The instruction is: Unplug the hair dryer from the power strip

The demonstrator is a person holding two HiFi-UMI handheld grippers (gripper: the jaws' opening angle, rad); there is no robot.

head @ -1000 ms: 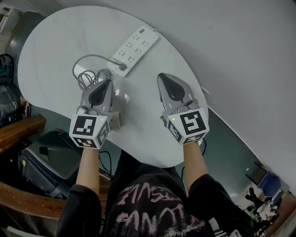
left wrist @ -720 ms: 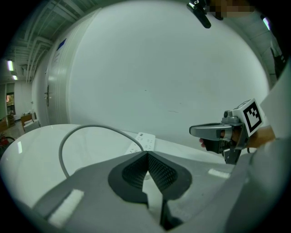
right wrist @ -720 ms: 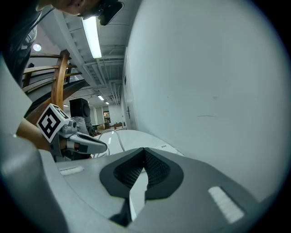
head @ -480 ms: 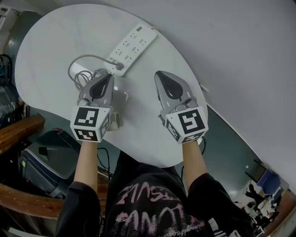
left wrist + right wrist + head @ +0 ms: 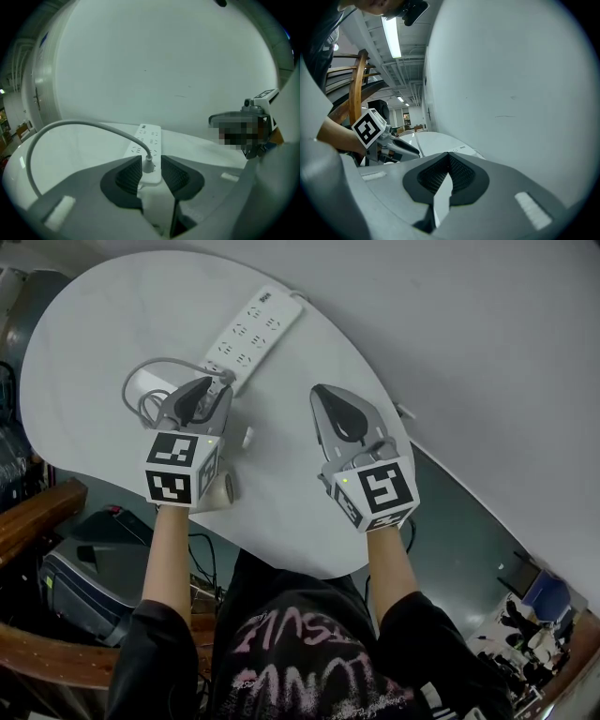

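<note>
Long white power strip [image 5: 246, 330] on a smooth round surface [image 5: 84, 324]. Left tool [image 5: 212, 385] has ribbed pads [image 5: 129, 176] standing apart at the plug [image 5: 149, 165] with its curvy gray cord [image 5: 70, 123]. Right tool [image 5: 449, 157] is pinched together, empty.

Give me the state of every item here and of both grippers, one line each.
power strip: lying flat, one plug in its near end.
plug: seated in the socket, not gripped.
cord: loose, arcing away from the plug.
left gripper: open, one jaw on each side of the plug.
right gripper: shut, nothing between the jaws.
</note>
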